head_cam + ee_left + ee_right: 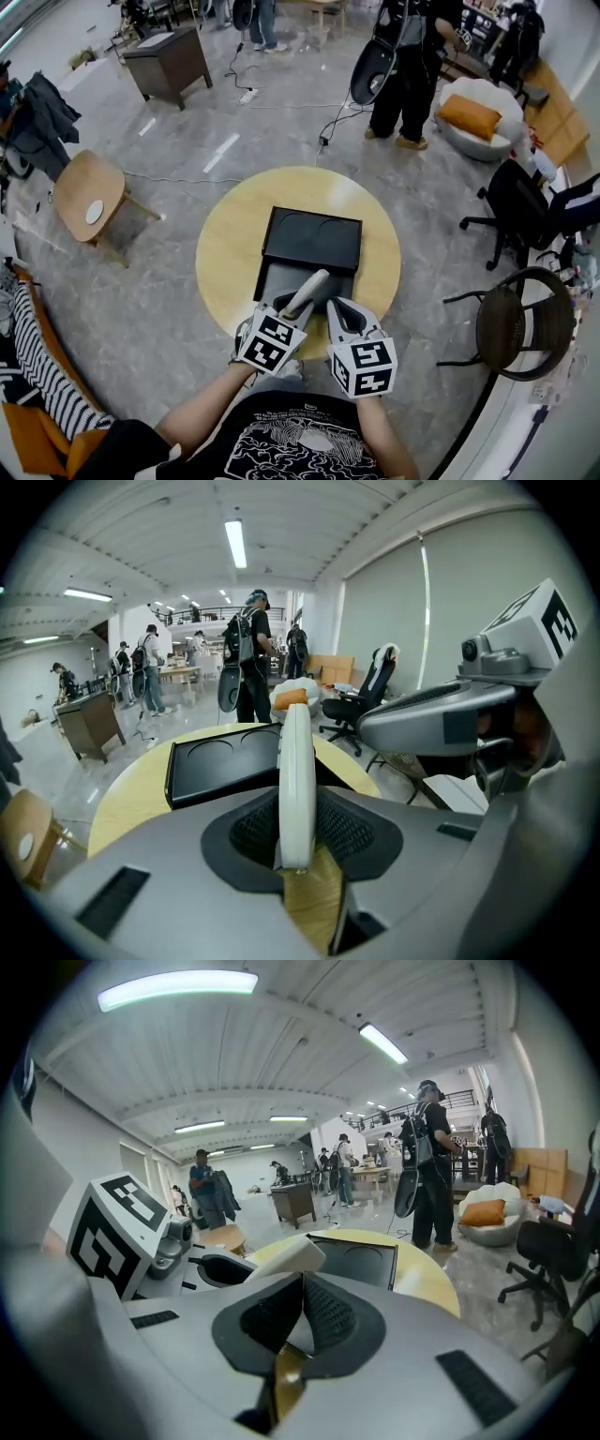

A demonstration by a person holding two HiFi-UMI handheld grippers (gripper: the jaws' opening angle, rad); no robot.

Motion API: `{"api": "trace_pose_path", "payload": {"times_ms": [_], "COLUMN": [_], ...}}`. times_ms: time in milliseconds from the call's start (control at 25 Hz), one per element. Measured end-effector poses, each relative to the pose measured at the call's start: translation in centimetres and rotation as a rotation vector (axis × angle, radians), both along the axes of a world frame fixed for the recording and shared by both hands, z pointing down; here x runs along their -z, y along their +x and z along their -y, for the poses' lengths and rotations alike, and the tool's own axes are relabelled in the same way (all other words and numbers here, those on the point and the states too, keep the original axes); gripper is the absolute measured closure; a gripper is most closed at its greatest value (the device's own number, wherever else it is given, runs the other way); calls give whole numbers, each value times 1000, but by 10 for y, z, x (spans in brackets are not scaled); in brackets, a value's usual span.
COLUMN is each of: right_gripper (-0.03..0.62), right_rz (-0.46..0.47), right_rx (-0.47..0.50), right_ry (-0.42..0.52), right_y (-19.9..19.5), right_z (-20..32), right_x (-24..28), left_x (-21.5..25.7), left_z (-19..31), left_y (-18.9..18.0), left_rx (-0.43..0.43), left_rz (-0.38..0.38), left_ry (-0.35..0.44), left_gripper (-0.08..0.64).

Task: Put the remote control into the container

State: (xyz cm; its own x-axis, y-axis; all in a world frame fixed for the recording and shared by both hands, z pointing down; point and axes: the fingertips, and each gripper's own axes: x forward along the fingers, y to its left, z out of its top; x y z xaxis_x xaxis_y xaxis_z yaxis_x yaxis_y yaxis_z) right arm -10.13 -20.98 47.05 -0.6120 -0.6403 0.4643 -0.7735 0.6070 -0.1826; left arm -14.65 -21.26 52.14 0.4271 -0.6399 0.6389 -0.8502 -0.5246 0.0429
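"How many of each thing?"

"One white remote (311, 286). One black container (309, 239) with two round hollows on top, on one round yellow table (230, 253). Two grippers, both mine."

"And your grip?"

"My left gripper (291, 309) is clamped on the remote, which slants up over the container's near edge. My right gripper (342, 314), just beside it, has its jaws together on nothing."

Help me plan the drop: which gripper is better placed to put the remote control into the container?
Left. The left gripper grips the remote control, aimed toward the container; the right gripper is shut and empty.
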Motion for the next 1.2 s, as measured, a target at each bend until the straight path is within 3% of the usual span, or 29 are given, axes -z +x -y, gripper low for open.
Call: {"api": "trace_pose_path", "payload": {"times_ms": [480,1200], "right_gripper": [569,569], "right_rz": [-5,-21], "right_rx": [-115,-235], "right_ry": [-3,-32], "right_y": [4,21], "right_z": [26,63], "right_x": [-12,-25], "left_x": [-38,-80], "left_z": [19,47], "left_y": [7,16], "left_rx": [-219,-422], "left_rz": [115,265], "left_ry": [-58,-132], "left_gripper": [448,448]}}
